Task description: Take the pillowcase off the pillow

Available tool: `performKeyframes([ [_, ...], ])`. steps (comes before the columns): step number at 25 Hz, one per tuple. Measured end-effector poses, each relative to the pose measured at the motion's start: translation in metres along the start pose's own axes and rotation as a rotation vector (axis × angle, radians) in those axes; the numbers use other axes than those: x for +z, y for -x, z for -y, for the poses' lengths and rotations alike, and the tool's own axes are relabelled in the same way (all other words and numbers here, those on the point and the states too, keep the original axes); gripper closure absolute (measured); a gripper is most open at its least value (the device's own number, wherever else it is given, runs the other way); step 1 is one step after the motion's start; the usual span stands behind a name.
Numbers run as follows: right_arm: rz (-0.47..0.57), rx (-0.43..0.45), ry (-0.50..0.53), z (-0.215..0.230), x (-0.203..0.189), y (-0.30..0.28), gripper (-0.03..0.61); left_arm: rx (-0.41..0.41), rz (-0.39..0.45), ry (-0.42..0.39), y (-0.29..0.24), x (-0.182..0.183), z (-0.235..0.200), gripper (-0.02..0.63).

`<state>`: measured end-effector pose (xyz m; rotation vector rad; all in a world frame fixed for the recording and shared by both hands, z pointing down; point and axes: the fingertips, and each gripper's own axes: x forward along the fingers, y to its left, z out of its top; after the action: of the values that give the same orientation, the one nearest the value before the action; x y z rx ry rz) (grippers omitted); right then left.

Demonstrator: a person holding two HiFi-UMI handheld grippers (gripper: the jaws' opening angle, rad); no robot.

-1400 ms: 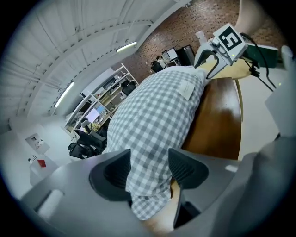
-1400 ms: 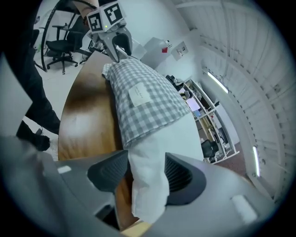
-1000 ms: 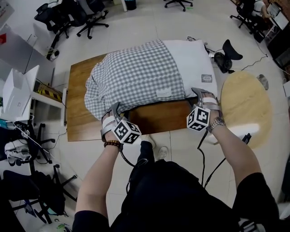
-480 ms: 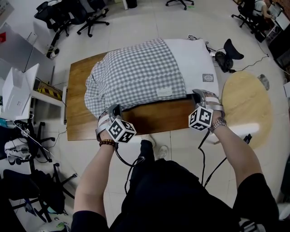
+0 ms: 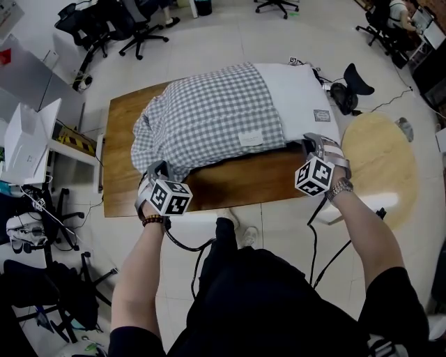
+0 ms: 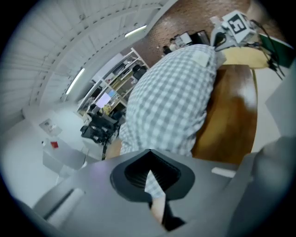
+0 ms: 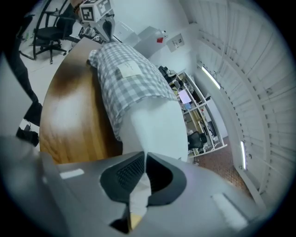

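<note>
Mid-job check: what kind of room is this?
Probably an office or lab workroom: rolling office chairs on a tiled floor, open shelving with screens, and a wooden table.

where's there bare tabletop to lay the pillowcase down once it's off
Free: the brown wooden table's near strip, between the left gripper and right gripper, and a narrower strip along its left end. Crowded: the grey checked pillowcase and white pillow cover the rest.
</note>
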<state>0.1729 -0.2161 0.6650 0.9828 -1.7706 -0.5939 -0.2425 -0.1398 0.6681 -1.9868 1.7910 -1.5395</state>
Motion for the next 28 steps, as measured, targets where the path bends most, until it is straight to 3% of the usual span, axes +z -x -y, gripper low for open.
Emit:
performKeyframes([
  [2, -0.021, 0.003, -0.025, 0.008, -0.01, 0.004, 0.568, 0.017, -0.054, 0.07, 0.001, -0.024, -0.02, 0.611],
  [4, -0.025, 0.01, -0.026, 0.01, -0.014, 0.007, 0.568, 0.031, -0.054, 0.087, 0.008, -0.032, -0.027, 0.611],
  [10, -0.014, 0.021, -0.023, 0.001, -0.009, 0.012, 0.569, -0.017, 0.11, 0.008, 0.025, 0.007, 0.03, 0.609],
  [11, -0.012, 0.021, -0.023, 0.001, -0.008, 0.013, 0.569, -0.032, 0.131, -0.005, 0.026, 0.013, 0.042, 0.589],
  [12, -0.012, 0.021, -0.023, 0.001, -0.006, 0.013, 0.568, -0.051, 0.142, -0.016, 0.025, 0.016, 0.054, 0.47],
  [13, -0.011, 0.02, -0.021, 0.0, -0.005, 0.014, 0.568, -0.069, 0.145, -0.026, 0.023, 0.018, 0.064, 0.396],
  [15, -0.009, 0.017, -0.017, -0.003, -0.002, 0.015, 0.568, -0.092, 0.127, -0.049, 0.015, 0.017, 0.08, 0.323],
  [17, -0.01, 0.015, -0.013, -0.006, 0.002, 0.015, 0.568, -0.099, 0.091, -0.069, 0.005, 0.012, 0.085, 0.31],
  [18, -0.011, 0.016, -0.013, -0.007, 0.004, 0.015, 0.568, -0.091, 0.072, -0.079, 0.002, 0.01, 0.084, 0.315],
  [20, -0.013, 0.018, -0.015, -0.009, 0.005, 0.016, 0.568, -0.067, 0.054, -0.092, 0.001, 0.01, 0.076, 0.486],
  [22, -0.016, 0.018, -0.021, -0.007, 0.004, 0.016, 0.568, -0.059, 0.062, -0.092, 0.005, 0.014, 0.067, 0.568],
  [28, -0.021, 0.022, -0.029, -0.002, -0.003, 0.018, 0.568, -0.036, 0.078, -0.019, 0.014, 0.01, 0.034, 0.595],
])
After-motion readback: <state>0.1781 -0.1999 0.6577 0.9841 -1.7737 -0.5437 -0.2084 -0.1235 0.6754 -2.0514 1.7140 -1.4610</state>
